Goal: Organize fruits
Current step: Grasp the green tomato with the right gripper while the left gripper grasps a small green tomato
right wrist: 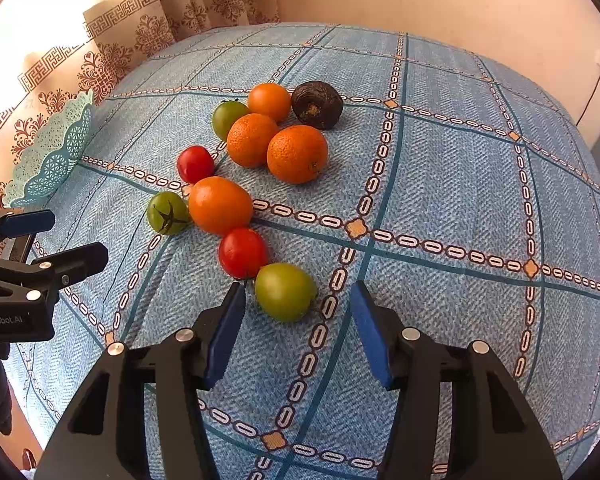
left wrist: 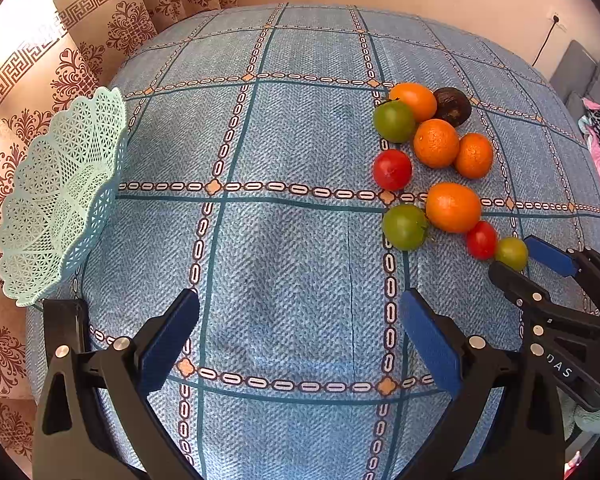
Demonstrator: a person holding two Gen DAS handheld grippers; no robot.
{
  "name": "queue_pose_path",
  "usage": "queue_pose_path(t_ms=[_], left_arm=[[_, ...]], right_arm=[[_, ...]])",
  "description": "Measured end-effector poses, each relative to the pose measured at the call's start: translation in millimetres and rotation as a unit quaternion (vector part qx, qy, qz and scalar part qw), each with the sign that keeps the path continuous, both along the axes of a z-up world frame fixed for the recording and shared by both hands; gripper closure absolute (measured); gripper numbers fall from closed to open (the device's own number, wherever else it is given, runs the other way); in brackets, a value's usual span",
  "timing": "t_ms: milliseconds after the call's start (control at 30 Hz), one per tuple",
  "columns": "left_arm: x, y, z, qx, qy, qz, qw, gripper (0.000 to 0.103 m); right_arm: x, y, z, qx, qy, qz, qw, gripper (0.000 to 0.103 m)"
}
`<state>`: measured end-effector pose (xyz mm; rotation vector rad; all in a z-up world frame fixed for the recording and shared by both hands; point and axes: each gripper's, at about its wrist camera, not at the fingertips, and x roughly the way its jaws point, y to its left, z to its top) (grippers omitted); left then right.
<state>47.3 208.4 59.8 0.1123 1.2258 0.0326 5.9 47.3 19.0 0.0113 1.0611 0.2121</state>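
The bench (right wrist: 440,184), under a blue checked cloth, carries everything. At its far left edge sits the mint lattice basket (left wrist: 60,200), tilted against the curtain (left wrist: 100,32) and with nothing in it that can be seen. The fruits lie in a loose cluster well apart from it, toward the right: a dark fruit (right wrist: 317,104) at the back, oranges (right wrist: 297,154) touching one another in front of it, a larger orange fruit (right wrist: 220,205), then red and green tomatoes strung toward the near side.

The nearest of these, a green tomato (right wrist: 285,291), touches a red tomato (right wrist: 243,253) behind it. The right gripper (right wrist: 298,332) has its fingers spread wide and empty, with the green tomato just ahead of the gap, not yet between the pads. The left gripper (left wrist: 300,336) hangs over bare cloth between basket and fruit, fingers likewise released, holding nothing.

By my judgement this is the approach to a first pick, with no fruit sorted yet. The next move calls for easing the right gripper forward until the fingers straddle the green tomato, closing gently since it is round, smooth and apt to roll, and not nudging the red one. Then it must be carried across to the basket.
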Motion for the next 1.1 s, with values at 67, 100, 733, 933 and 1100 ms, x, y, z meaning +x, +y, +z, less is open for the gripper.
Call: queue_pose_path(t_ms=[67, 100, 733, 933, 1100], left_arm=[[0.6, 0.0, -1.7, 0.001, 0.004, 0.000, 1.0000, 0.002], [1.5, 0.3, -2.6, 0.001, 0.005, -0.001, 1.0000, 0.002], [25.3, -39.0, -5.9, -0.017, 0.000, -0.066, 0.9977, 0.004], [37.2, -50.7, -10.3, -0.046, 0.005, -0.090, 0.9949, 0.025], [40.1, -54.5, -14.5, -0.076, 0.016, -0.100, 0.9920, 0.054]], right_arm=[[0.8, 1.0, 0.0, 0.002, -0.001, 0.001, 1.000, 0.057], [2.0, 1.2, 0.0, 0.004, 0.000, 0.002, 1.000, 0.061], [-16.5, -46.5, 13.1, 0.044, 0.009, -0.051, 0.998, 0.073], [-21.8, -52.9, 15.3, 0.044, 0.009, -0.057, 0.997, 0.073], [-22.7, -51.7, 20.8, 0.047, 0.005, -0.059, 0.997, 0.073]])
